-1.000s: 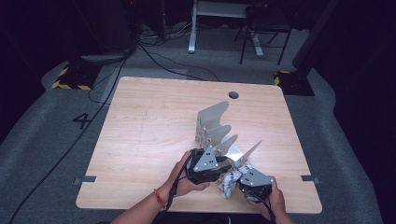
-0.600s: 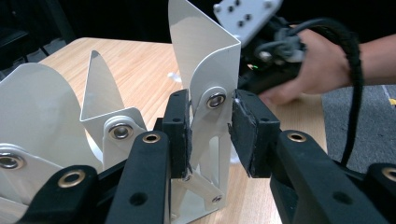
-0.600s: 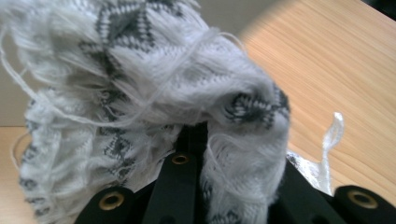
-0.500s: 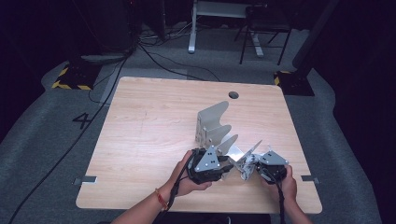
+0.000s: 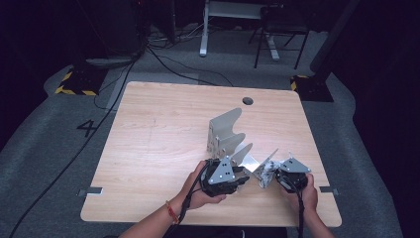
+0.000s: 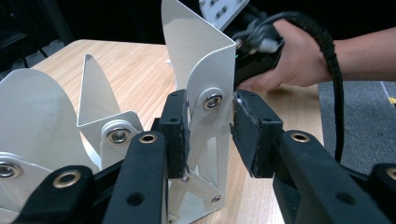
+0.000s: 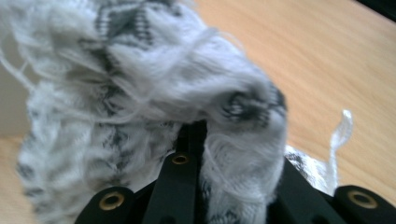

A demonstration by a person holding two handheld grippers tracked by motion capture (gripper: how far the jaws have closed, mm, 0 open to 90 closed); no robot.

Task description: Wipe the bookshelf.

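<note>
Right gripper view: the fuzzy grey-and-white cloth point(image 7: 154, 93) is out of focus and runs past the top and left edges; it covers the right gripper point(image 7: 233, 154) tips. Left gripper view: the white metal rack point(image 6: 201, 93) is cut off at the left and bottom edges. High view: the cloth is too small to identify, possibly a sock.

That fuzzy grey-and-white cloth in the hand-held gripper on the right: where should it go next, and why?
Probably a short move sideways toward the metal rack. The right hand-held gripper is shut on the fuzzy cloth just beside the rack's nearest white fin, and the left hand-held gripper straddles that fin, seemingly steadying it, though only one pad visibly touches.
</note>
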